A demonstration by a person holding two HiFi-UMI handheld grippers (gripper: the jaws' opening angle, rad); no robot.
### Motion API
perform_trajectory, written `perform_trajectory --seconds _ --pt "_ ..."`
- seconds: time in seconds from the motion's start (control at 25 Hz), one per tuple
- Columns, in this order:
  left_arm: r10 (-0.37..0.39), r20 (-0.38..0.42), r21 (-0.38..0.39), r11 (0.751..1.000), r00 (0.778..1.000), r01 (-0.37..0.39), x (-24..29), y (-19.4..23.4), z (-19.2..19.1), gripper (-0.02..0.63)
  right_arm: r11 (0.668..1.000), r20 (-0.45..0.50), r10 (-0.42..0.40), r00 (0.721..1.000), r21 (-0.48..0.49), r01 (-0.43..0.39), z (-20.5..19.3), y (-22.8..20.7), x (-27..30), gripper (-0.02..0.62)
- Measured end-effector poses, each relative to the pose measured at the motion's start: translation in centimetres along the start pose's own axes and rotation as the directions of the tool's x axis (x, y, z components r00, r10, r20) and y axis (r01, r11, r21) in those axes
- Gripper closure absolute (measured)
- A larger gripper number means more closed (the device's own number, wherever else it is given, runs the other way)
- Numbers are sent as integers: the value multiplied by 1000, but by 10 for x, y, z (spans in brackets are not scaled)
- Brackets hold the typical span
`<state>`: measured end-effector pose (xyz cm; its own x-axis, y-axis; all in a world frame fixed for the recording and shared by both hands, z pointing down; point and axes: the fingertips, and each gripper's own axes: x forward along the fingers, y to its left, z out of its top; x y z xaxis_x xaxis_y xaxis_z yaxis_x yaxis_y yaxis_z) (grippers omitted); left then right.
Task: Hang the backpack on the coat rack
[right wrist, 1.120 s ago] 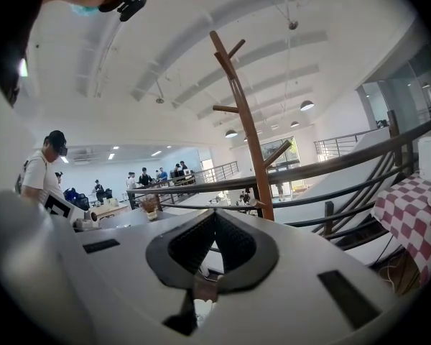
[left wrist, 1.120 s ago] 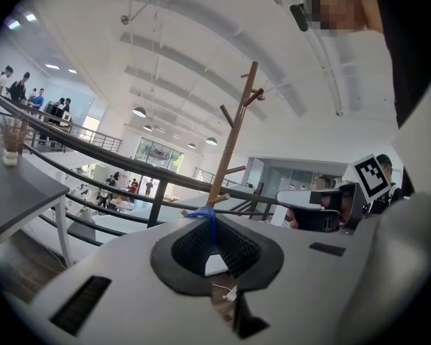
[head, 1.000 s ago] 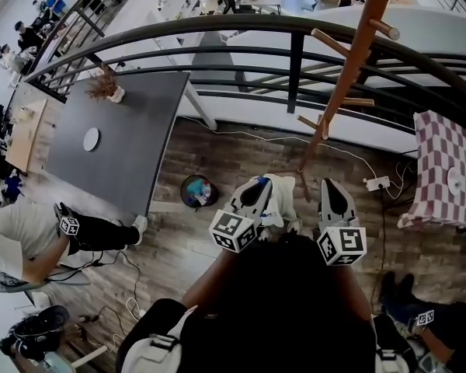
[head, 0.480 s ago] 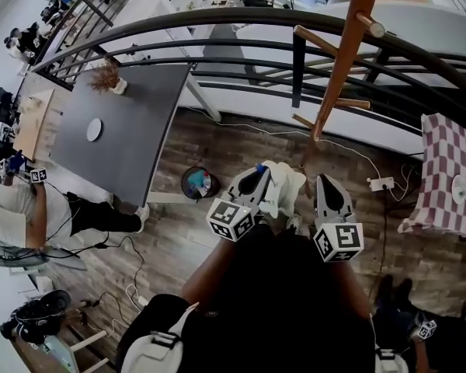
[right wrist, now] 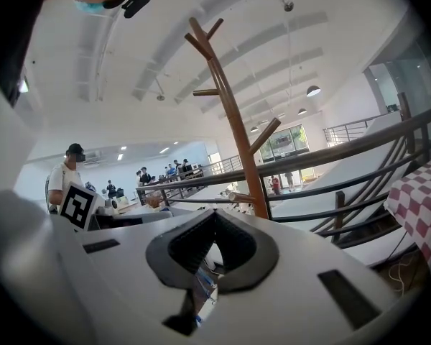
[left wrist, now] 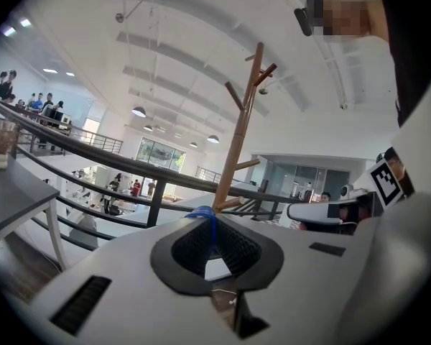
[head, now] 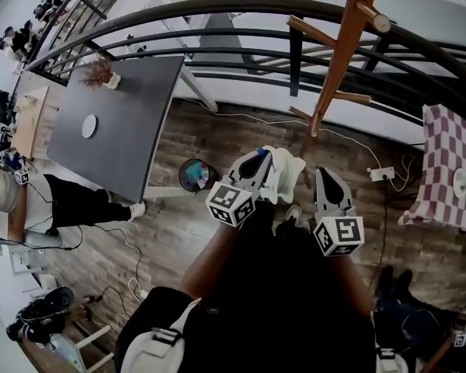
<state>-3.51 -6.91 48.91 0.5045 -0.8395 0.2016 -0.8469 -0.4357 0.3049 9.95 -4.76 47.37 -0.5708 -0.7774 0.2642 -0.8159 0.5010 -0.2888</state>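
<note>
Gripping a blue loop (left wrist: 204, 216) of the pale backpack (head: 286, 171), the left hand-held gripper (head: 256, 162) has its 2 jaws pressed together on that strap, as its own view shows. The backpack hangs just to the right of this hand-held gripper, between it and the right hand-held gripper (head: 327, 176), above the wooden floor (head: 241, 134). The right hand-held gripper's jaws are closed tip to tip with nothing seen between the tips. In the head view it sits just beside the bag; whether it touches I cannot tell. The coat rack (head: 340, 57), a wooden pole with slanted pegs, stands ahead of both hand-held grippers, in front of a dark railing (head: 295, 61).

Against 1 s ago, both hand-held grippers and the backpack sit higher in the head view and nearer the foot of the rack. More of the bag now shows beyond the left hand-held gripper's tip.

Far to the left of the left hand-held gripper is a dark grey surface (head: 132, 107) bearing a white disc (head: 88, 126) and a potted plant (head: 101, 74). A round bin (head: 196, 175) stands on the floor just left of that hand-held gripper. The person (head: 31, 208) at the far left has shifted further toward the frame's edge. Well right of the right hand-held gripper lies a checked cloth (head: 450, 162).
</note>
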Motion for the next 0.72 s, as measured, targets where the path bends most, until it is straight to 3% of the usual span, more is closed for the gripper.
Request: perform_trajectory --seconds 0.72 --pt "-97 -70 -24 995 993 95 27 29 -12 592 997 -34 -76 997 13 76 -11 8 35 583"
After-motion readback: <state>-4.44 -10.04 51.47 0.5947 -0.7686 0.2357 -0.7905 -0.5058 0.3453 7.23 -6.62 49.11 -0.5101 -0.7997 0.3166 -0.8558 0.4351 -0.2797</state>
